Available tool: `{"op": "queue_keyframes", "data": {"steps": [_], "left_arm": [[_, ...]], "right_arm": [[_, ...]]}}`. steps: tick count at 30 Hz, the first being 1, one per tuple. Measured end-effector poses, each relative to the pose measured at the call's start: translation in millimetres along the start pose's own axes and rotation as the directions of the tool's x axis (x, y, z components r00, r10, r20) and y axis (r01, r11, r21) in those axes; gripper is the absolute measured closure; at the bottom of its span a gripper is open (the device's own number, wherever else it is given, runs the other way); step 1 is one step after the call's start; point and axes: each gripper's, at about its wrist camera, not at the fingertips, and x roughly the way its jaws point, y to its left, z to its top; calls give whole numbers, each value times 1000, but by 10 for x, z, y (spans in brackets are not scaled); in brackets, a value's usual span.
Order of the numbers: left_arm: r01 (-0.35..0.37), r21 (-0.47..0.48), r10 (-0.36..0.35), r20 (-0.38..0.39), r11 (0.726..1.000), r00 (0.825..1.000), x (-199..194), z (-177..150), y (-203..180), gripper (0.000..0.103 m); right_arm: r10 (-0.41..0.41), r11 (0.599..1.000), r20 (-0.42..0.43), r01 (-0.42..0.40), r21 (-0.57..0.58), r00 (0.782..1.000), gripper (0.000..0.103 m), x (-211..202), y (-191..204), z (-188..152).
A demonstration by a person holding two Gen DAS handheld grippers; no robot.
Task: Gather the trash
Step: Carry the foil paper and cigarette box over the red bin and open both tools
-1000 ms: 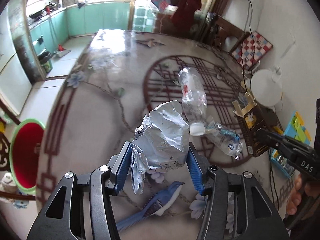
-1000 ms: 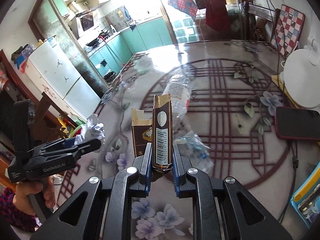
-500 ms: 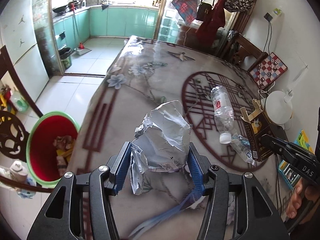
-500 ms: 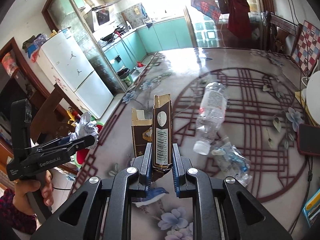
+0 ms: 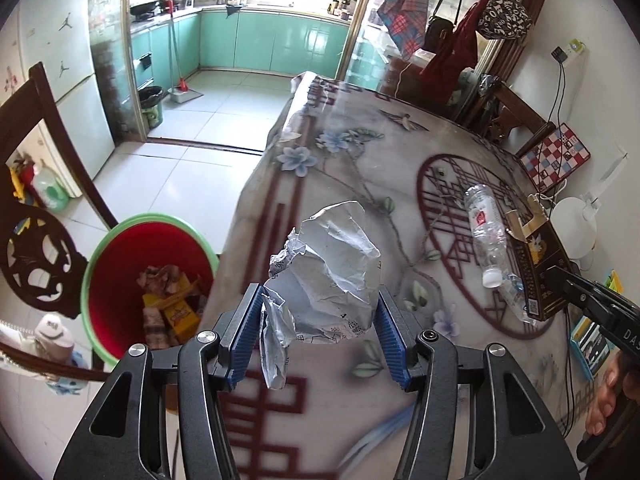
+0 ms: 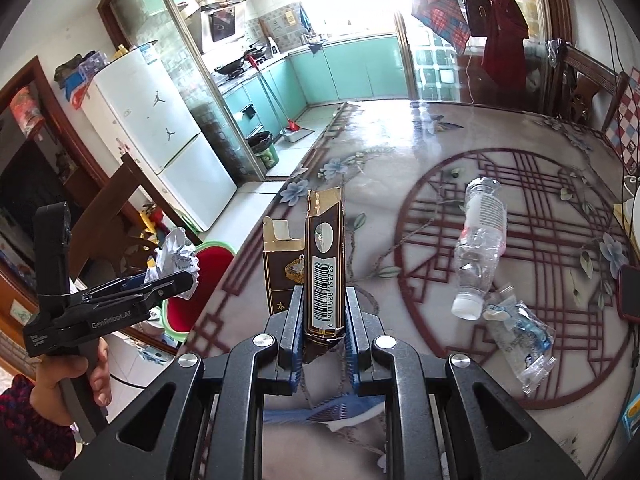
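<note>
A crumpled ball of paper (image 5: 332, 272) is clamped between the blue pads of the left gripper (image 5: 318, 332), which is held over the near edge of the table (image 5: 360, 152), close to the side where the bin stands. A dark brown, gold-edged carton (image 6: 323, 268) with a barcode and a torn-open top is pinched upright in the nearly closed right gripper (image 6: 322, 330), above the table's patterned cloth.

Just beyond the table edge, on the tiled floor, a red bin with a green rim (image 5: 120, 280) is seen; wrappers and yellow packets are already lying at its bottom, so part of the collecting is judged to be done. Neither held item is over the bin's mouth yet: the paper is beside it, the carton farther in over the table.

Still left on the table are a clear plastic bottle (image 6: 480, 248) with a white cap, lying on its side, and a crumpled clear wrapper (image 6: 520, 336) just beside its cap. These two are judged to be the remaining pickups once both held pieces are dropped. A dark phone (image 6: 628, 292) at the table's far right edge is probably not trash.
</note>
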Motion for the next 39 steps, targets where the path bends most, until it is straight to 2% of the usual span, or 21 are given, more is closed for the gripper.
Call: {"op": "queue_keyframes", "data": {"steps": [11, 27, 34, 39], "left_arm": [[-13, 0, 13, -17, 1000, 1000, 47, 54, 560, 50], [-68, -66, 67, -29, 995, 997, 99, 112, 1353, 50], [-128, -111, 119, -86, 986, 989, 276, 49, 1707, 50], [-147, -133, 131, -122, 980, 984, 338, 11, 1887, 50]], "right_arm": [[-13, 1000, -5, 13, -2, 1000, 88, 231, 484, 25], [19, 997, -38, -22, -73, 999, 88, 663, 1227, 166], [48, 986, -62, -57, -158, 997, 88, 913, 1654, 277], [89, 976, -84, -104, -189, 992, 88, 1132, 1879, 370]]}}
